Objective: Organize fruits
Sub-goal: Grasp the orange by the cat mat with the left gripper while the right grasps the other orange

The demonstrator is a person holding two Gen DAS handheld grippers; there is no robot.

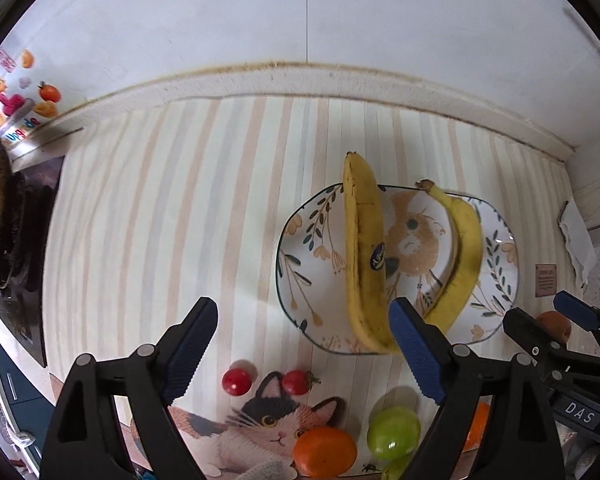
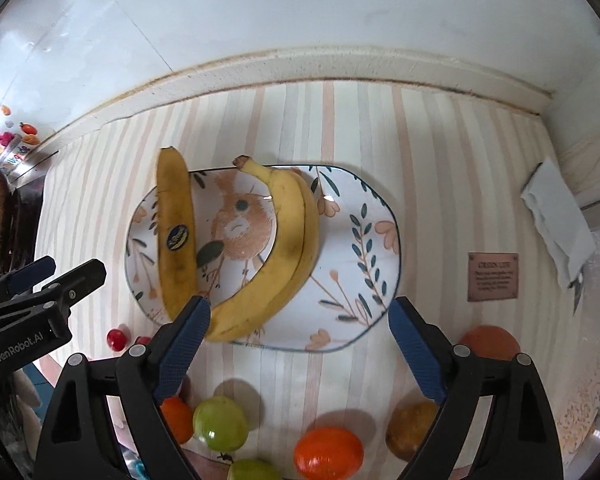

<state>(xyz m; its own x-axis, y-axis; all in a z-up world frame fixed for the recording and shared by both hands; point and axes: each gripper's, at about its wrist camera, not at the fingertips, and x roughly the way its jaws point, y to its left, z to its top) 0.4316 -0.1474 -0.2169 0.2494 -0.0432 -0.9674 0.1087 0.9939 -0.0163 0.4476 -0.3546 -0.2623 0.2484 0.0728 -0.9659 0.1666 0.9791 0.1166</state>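
Two bananas lie on a patterned plate (image 1: 296,240) (image 2: 364,280): one with a dark sticker (image 1: 366,248) (image 2: 176,224) and a curved one (image 1: 462,248) (image 2: 284,248). My left gripper (image 1: 300,352) is open and empty, hovering left of the plate above two cherry tomatoes (image 1: 236,381) (image 1: 296,382). My right gripper (image 2: 300,344) is open and empty over the plate's near edge. Near the front lie oranges (image 1: 324,452) (image 2: 328,454), green fruits (image 1: 392,432) (image 2: 220,422) and a brownish fruit (image 2: 410,430).
A striped cloth (image 1: 160,208) covers the counter up to the white wall. A cat-print mat (image 1: 268,428) lies at the front. A brown label (image 2: 492,276) and a white folded paper (image 2: 556,220) lie at right. Another orange (image 2: 490,342) sits near the label.
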